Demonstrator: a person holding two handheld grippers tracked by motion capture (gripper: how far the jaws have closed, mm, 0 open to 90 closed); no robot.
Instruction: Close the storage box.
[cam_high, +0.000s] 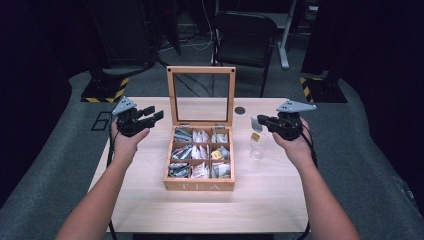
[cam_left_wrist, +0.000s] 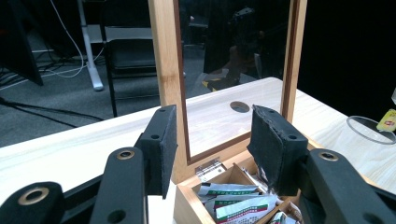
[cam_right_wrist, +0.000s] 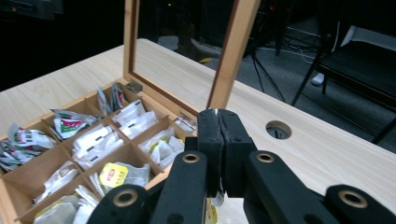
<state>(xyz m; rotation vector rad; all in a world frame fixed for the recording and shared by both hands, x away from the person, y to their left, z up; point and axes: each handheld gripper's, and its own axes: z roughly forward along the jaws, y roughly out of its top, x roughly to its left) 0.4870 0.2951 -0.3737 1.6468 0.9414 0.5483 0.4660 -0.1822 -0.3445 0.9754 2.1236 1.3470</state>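
At right of the surface: right gripper (cam_high: 261, 121) held up off the wood, jaws pressed together on a tea bag (cam_high: 255, 123).
Tea bag: white sachet pinched at the jaw tips, its yellow tag (cam_high: 255, 136) hanging over a clear glass (cam_high: 256, 148).
Glass: stands upright just right of the tea box (cam_high: 199, 185), apart from it.
Left gripper (cam_high: 154, 114): jaws partly apart, nothing between them, held left of the box, aimed at the lid's near edge.
Tea box: wooden, mid-surface, glass lid (cam_high: 201, 70) standing upright, nine compartments full of sachets.
Surface (cam_high: 150, 210): pale wood, with a round hole behind the glass.
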